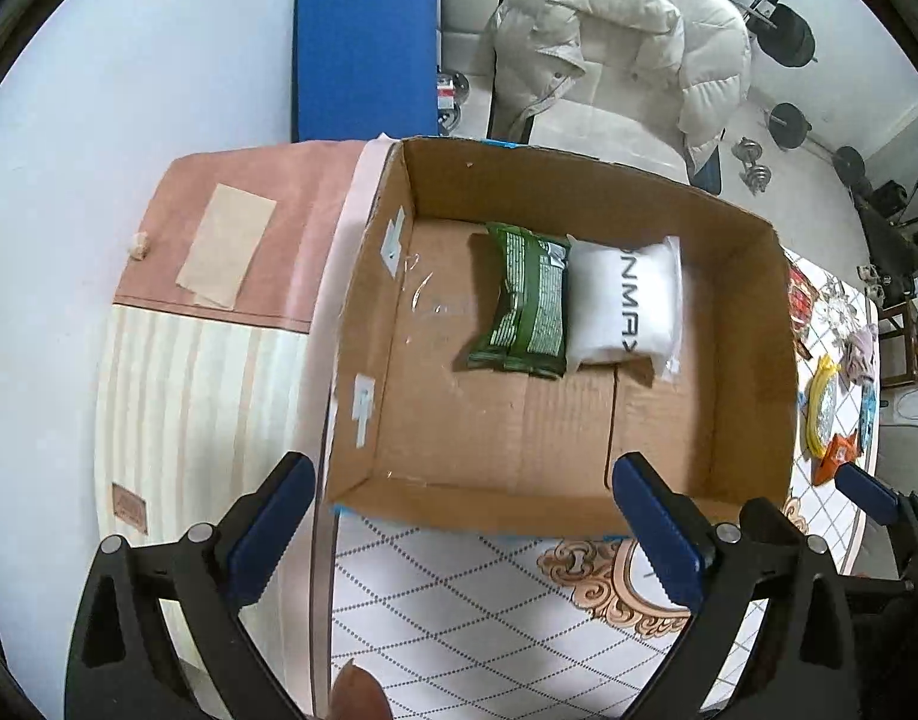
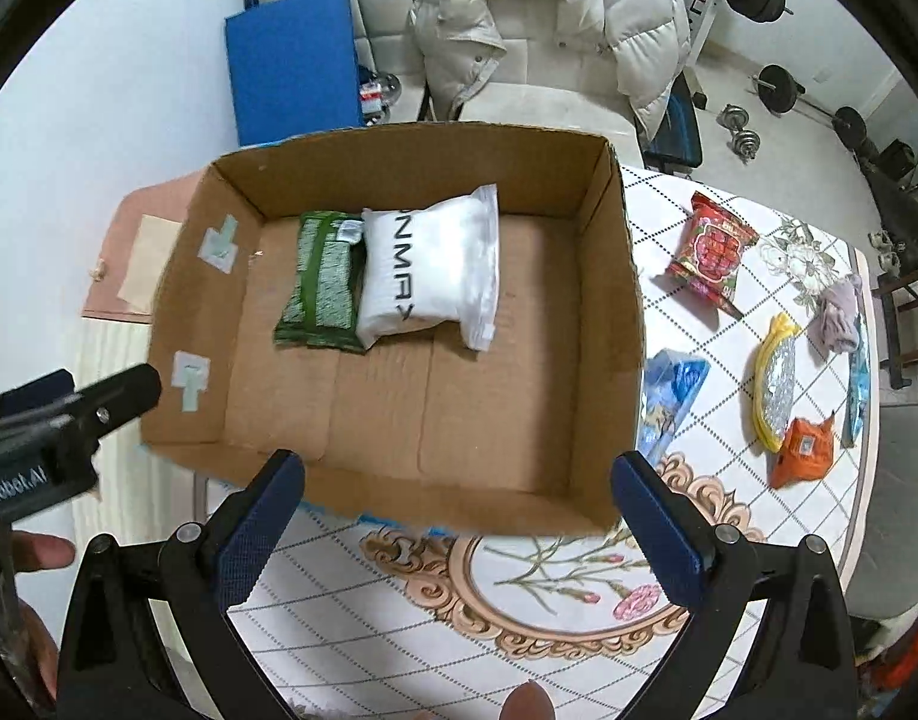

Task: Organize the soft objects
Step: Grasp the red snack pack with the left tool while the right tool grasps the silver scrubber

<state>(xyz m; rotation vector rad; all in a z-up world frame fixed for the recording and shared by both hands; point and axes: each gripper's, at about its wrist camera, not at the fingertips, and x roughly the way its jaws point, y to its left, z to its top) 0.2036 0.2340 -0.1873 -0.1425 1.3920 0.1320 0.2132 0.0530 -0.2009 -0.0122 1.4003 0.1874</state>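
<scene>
Left gripper [image 1: 465, 516] spread wide, nothing between the blue pads [image 1: 273, 531], poised over the near left corner of the cardboard box [image 1: 363, 324]. Right gripper [image 2: 459, 513] likewise spread wide and empty, over the box's near wall.

Inside the box, toward the far wall: green packet [image 2: 324, 285] lying flat, touching the white pouch [image 2: 429, 267] on its right, the pouch overlapping the packet's edge. Rest of the box floor bare cardboard, with tape patches on the left wall.

Under the box, a table [image 2: 399, 618] covered in a white cloth with dotted diamond lines and an ornate floral medallion near the front edge. On the cloth right of the box, well apart from it: red packet [image 2: 711, 246] toward the far edge, blue packet [image 2: 672, 396] just beside the box's right wall, yellow-rimmed pouch [image 2: 774, 381], orange packet [image 2: 801, 450] touching that pouch's near end, grey cloth [image 2: 840, 312] by the right edge.

Left of the table, a pink and cream striped surface [image 1: 219, 324] with a tan paper sheet [image 1: 228, 246] on it.

Beyond the table: cream puffer jacket [image 2: 555, 18] draped over a chair, blue mat [image 2: 294, 60] leaning at the white wall, dumbbells [image 2: 738, 129] and barbell plates [image 2: 780, 87] on the pale floor.
</scene>
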